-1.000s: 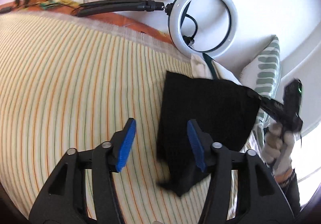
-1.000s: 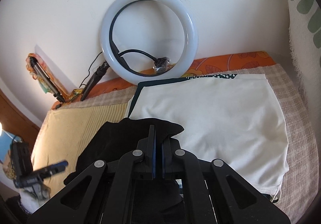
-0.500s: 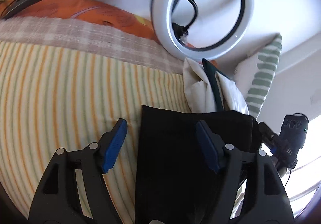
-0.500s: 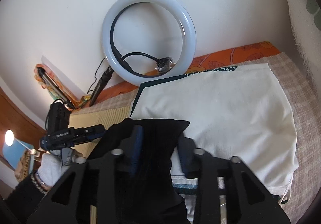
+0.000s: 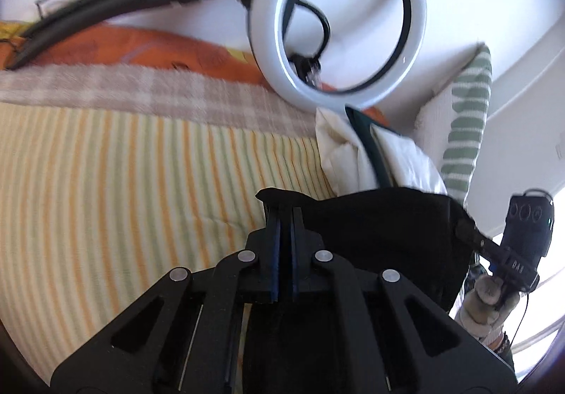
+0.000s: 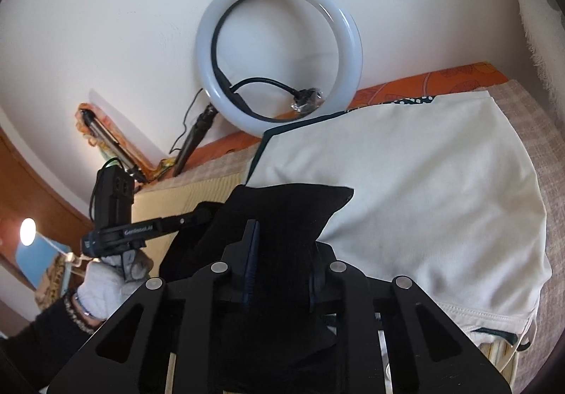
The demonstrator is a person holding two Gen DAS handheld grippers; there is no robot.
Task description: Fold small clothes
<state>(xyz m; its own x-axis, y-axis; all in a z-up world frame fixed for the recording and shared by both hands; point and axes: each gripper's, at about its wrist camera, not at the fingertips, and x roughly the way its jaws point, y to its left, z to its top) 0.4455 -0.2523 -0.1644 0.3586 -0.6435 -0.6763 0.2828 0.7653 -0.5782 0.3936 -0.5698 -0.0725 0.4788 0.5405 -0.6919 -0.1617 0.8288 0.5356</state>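
Black garment [image 5: 381, 228], in my left wrist view, is now pinched at its near corner by my left gripper [image 5: 285, 217], which was spread apart a moment ago, above the striped bedding [image 5: 141, 182]. In my right wrist view my right gripper [image 6: 282, 245] has let go, its fingers now apart around the cloth hanging over the cream garment [image 6: 423, 182], so I judge I am regripping for the next fold.

Ahead of me a ring light [image 6: 279, 51] leans on the white wall [image 6: 106, 5], above an orange sheet [image 5: 141, 51] and striped cushion [image 5: 466, 118].
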